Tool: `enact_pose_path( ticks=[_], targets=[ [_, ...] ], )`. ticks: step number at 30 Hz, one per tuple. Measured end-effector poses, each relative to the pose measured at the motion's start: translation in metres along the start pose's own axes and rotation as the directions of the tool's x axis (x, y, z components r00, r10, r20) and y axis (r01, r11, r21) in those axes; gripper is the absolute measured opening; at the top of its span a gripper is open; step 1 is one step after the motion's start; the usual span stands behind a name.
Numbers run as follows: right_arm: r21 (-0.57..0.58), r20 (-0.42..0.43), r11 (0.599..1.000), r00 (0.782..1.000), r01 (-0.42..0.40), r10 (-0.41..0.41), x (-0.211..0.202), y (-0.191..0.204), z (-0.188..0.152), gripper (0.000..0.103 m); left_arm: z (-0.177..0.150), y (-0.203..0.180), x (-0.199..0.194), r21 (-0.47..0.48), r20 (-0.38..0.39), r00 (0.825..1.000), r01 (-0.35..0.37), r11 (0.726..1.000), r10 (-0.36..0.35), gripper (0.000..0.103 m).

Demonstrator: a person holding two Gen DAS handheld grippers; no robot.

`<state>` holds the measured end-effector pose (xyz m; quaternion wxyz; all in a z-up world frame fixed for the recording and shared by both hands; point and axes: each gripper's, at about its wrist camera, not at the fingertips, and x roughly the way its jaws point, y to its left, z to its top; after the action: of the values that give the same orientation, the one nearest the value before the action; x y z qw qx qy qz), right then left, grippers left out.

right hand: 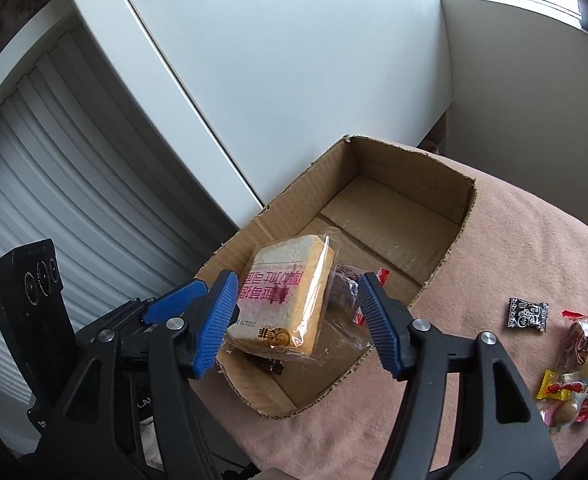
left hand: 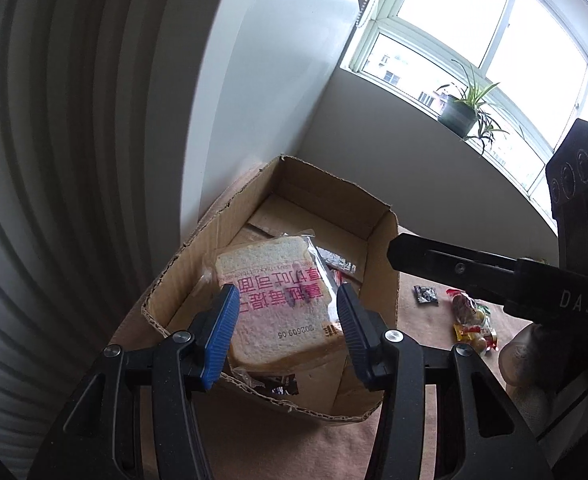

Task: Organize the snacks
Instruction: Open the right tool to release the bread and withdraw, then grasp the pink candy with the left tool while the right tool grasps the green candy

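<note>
left tongs (left hand: 288, 334): spread wide, holding nothing | right tongs (right hand: 298, 324): spread wide, holding nothing | wrapped bread slice (right hand: 284, 304): inside cardboard box (right hand: 434, 280) | loose snacks (right hand: 578, 364): right of box

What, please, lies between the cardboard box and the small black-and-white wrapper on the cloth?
Only bare pink cloth separates the cardboard box from the black-and-white wrapper, clearest in the right wrist view.

Daylight from window (left hand: 474, 28), glare there, fisheye-bent edges
</note>
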<state>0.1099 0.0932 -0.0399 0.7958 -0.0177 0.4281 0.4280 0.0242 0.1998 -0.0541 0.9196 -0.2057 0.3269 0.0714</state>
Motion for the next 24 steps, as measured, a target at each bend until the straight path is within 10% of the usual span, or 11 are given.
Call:
enact_pose_path(
  ticks=[24],
  targets=[
    [0.246, 0.039, 0.949, 0.976, 0.199, -0.215, -0.143, -0.153, -0.092, 0.065, -0.046, -0.105, 0.014, 0.163, -0.151, 0.973, 0.201, 0.966, -0.177, 0.049]
  ],
)
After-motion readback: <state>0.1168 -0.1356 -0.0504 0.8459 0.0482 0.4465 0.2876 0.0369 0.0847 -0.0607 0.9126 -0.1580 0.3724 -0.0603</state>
